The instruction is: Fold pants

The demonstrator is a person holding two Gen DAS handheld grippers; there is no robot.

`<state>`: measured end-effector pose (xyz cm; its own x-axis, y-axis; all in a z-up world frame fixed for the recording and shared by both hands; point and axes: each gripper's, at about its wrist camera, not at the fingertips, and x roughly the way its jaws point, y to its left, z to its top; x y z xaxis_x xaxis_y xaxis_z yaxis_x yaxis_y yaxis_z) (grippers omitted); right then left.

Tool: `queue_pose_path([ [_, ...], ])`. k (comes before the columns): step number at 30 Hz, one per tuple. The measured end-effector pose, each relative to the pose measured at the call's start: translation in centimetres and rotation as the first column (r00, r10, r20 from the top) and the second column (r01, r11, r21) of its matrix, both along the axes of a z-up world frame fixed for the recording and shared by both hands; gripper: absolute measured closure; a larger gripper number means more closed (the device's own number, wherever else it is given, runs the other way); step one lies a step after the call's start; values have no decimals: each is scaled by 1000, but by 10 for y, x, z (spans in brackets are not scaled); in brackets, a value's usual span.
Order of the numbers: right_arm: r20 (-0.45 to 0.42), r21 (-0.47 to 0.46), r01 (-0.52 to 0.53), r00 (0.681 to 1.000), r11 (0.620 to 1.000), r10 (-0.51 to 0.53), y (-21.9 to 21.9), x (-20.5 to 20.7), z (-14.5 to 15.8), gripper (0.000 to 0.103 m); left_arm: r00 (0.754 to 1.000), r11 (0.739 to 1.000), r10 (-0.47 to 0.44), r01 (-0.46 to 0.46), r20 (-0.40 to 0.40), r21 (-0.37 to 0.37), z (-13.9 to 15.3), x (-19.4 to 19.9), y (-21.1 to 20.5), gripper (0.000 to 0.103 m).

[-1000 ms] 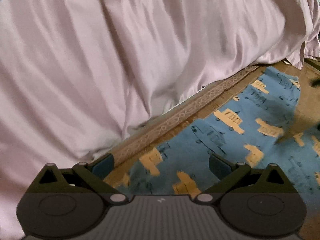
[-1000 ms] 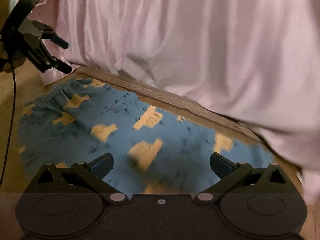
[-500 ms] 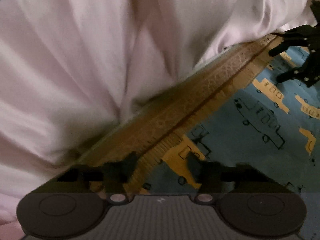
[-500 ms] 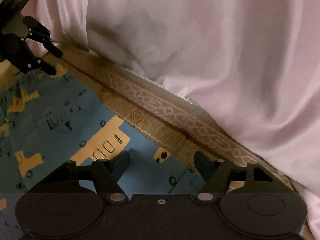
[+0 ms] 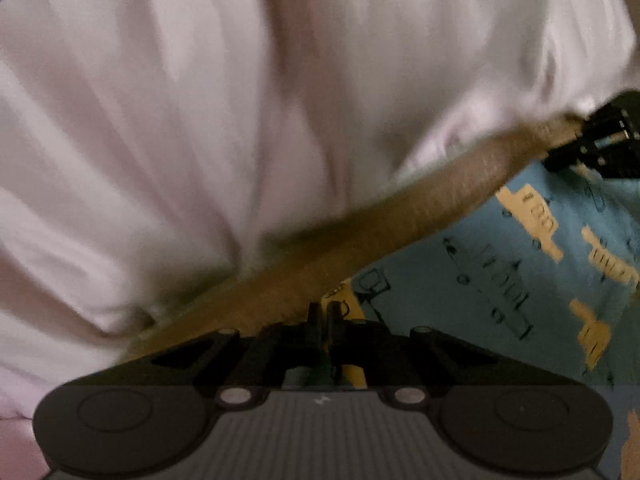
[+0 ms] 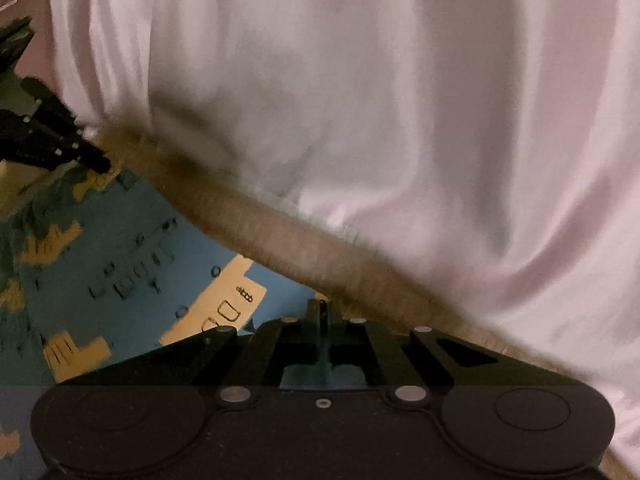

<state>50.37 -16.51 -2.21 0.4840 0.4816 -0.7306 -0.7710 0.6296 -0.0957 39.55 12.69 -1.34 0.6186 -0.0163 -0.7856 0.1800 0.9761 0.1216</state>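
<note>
Since both the left gripper and right gripper are pinching the pants edge right at their tips, I'd guess the fold's barely started, lift-over still to come.

Ahead of the left gripper, a wall of pale pink draped fabric is filling the whole upper field and is blocking any passage forward, with only a narrow tan band of patterned surface lying open between the drape's hem and the blue pants. To its right, room is opening over the flat pants, though the right gripper is standing at the far end of that lane. The same is facing the right gripper: the drape is closing off everything ahead and to the right, the tan band is running just in front, and free space is lying leftward over the pants as far as the left gripper.
</note>
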Motion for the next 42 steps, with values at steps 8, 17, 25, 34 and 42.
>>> queue_pose_path([
  [8, 141, -10, 100, 985, 995, -98, 44, 26, 1, 101, 979, 982, 172, -179, 106, 57, 7, 20, 9, 101],
  [17, 24, 22, 86, 996, 996, -86, 48, 51, -17, 51, 989, 987, 150, -151, 19, 62, -14, 34, 23, 43],
  [25, -41, 49, 77, 996, 996, -75, 60, 59, -22, 37, 985, 984, 154, -160, -79, -75, -14, 55, 62, 46],
  [34, -18, 3, 10, 1000, 1000, -10, 62, 37, -5, 103, 992, 993, 110, -113, -68, -37, 6, 45, 48, 100],
  [42, 189, 79, -29, 982, 996, 14, 19, -46, 43, 103, 988, 997, 72, -67, 136, -46, 50, -21, 37, 100],
])
